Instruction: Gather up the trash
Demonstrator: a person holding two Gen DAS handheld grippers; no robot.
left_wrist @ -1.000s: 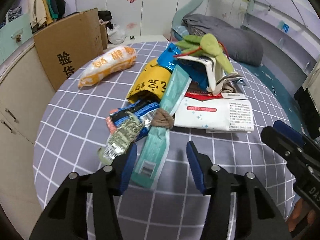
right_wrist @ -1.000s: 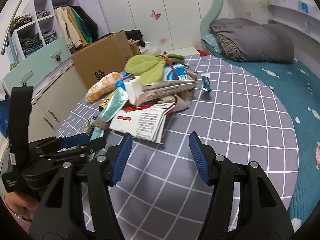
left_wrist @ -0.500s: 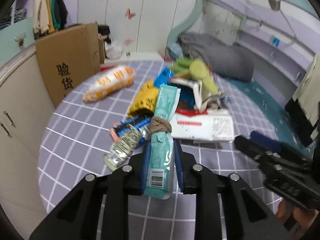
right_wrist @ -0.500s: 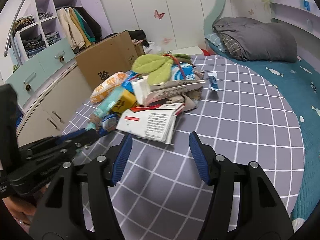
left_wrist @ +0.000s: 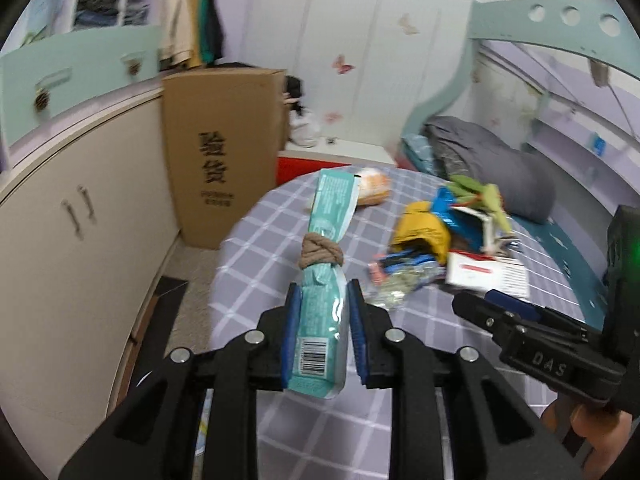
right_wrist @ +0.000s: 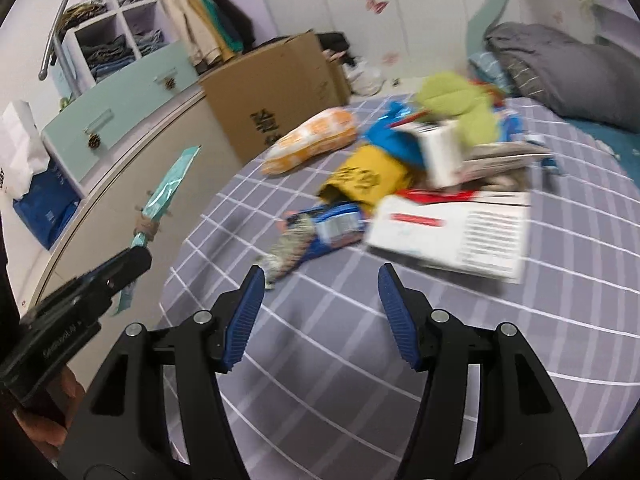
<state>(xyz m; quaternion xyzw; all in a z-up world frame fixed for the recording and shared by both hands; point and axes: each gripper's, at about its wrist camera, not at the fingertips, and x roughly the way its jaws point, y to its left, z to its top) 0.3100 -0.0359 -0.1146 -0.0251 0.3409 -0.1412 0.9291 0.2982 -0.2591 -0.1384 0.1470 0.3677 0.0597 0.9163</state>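
Presently, in the left wrist view, the left gripper (left_wrist: 320,338) is clamped on a teal wrapper (left_wrist: 322,276) knotted round with a brown band (left_wrist: 321,255), lifted clear of the grey checked tablecloth (left_wrist: 256,256); its jaws closed on it within the last second. Remaining trash pile (left_wrist: 436,240) lies to the right on the cloth. In the right wrist view, the right gripper (right_wrist: 320,316) stands open and empty above the cloth, near a white printed packet (right_wrist: 452,232); the wrapper shows at left, off the table edge.

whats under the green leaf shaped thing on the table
The green leaf-shaped thing lies on top of the trash pile: a white carton and blue wrapper show beneath it. Anything deeper is covered.
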